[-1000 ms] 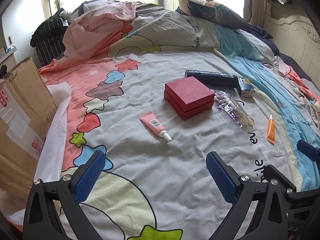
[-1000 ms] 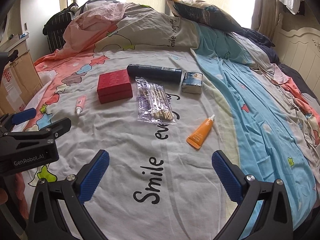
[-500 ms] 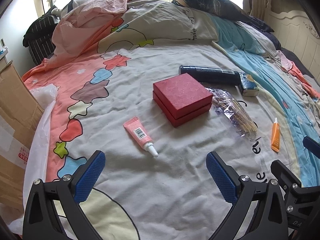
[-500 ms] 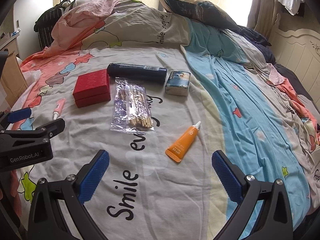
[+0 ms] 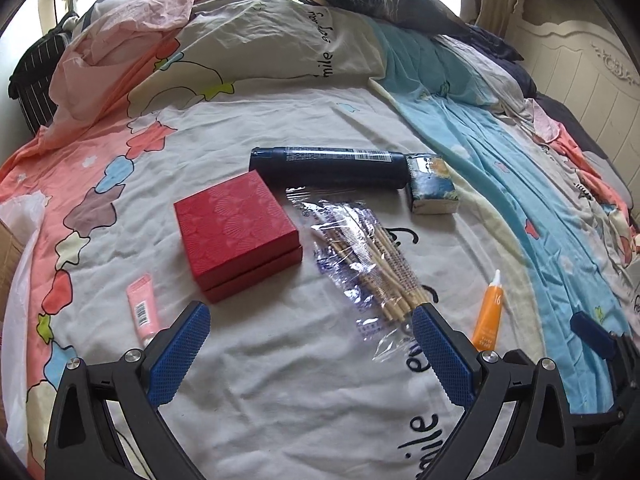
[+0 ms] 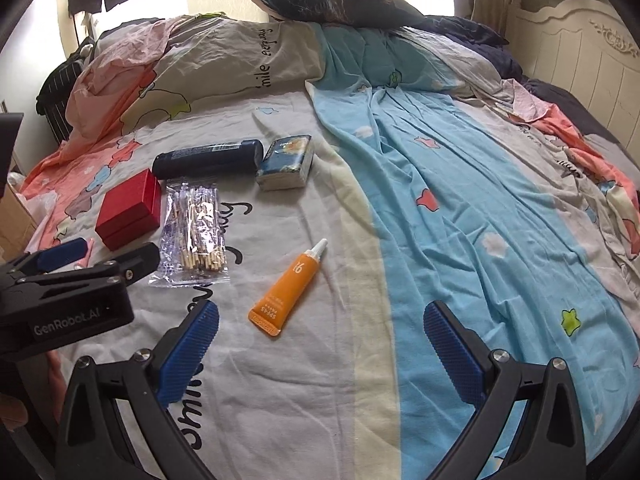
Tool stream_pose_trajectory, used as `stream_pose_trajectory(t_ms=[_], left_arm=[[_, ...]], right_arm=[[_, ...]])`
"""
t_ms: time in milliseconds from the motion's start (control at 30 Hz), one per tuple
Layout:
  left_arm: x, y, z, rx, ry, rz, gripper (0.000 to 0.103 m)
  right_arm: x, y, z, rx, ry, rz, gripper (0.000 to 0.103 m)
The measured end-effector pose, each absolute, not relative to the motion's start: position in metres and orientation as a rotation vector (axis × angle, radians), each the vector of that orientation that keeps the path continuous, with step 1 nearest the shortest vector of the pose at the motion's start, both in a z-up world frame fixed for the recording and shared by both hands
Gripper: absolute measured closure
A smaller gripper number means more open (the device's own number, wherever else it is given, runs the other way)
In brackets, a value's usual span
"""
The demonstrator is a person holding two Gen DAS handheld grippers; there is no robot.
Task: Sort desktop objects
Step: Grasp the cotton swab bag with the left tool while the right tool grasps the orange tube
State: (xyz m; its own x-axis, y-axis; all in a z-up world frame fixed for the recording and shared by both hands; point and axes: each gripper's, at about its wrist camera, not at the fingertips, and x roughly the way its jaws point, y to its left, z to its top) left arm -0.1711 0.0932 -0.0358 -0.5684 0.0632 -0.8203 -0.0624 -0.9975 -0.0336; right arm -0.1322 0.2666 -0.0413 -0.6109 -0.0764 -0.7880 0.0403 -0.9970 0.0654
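a: what's my left gripper (image 5: 306, 328) doing?

b: i see it spread wide with nothing between the blue pads (image 5: 181, 354); it hangs over the bedsheet (image 5: 280, 400); the right pad's tip sits in front of the near end of the clear bag of wooden sticks (image 5: 360, 264), though i can't tell if they touch; the red box (image 5: 236, 232) lies just ahead, and the pink tube (image 5: 140, 308) is beside the left pad.

a: and my right gripper (image 6: 320, 320)?

b: also gaping and empty; the orange tube (image 6: 288, 288) lies on the sheet ahead, nearer the left pad (image 6: 188, 356), apart from both; farther out the dark blue bottle (image 6: 208, 158) lies on its side, touching the tissue packet (image 6: 286, 162).
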Motion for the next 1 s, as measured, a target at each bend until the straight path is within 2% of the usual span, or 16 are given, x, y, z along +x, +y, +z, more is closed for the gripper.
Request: stream_pose_trajectory(t_ms=[333,867,933,1000], left_arm=[[-0.204,0.121,-0.048,-1.486,0.066,2.714,0.0],[-0.211,0.128,-0.057,-1.46,0.162,2.73,0.0],[-0.211,0.128,-0.058,-1.455,0.173,2.732,0.002],[-0.211,0.129,-0.059,-1.454,0.181,2.714,0.014]], right_arm=[[-0.153,0.264,-0.053,1.395,-0.171,-2.706,0.0],[-0.169,0.264,-0.065,1.451,-0.138,-2.745,0.007],[-0.17,0.261,-0.066,1.457,-0.112,-2.751,0.008],[-0.172,0.259,-0.068,1.463,-0.081,-2.76,0.01]])
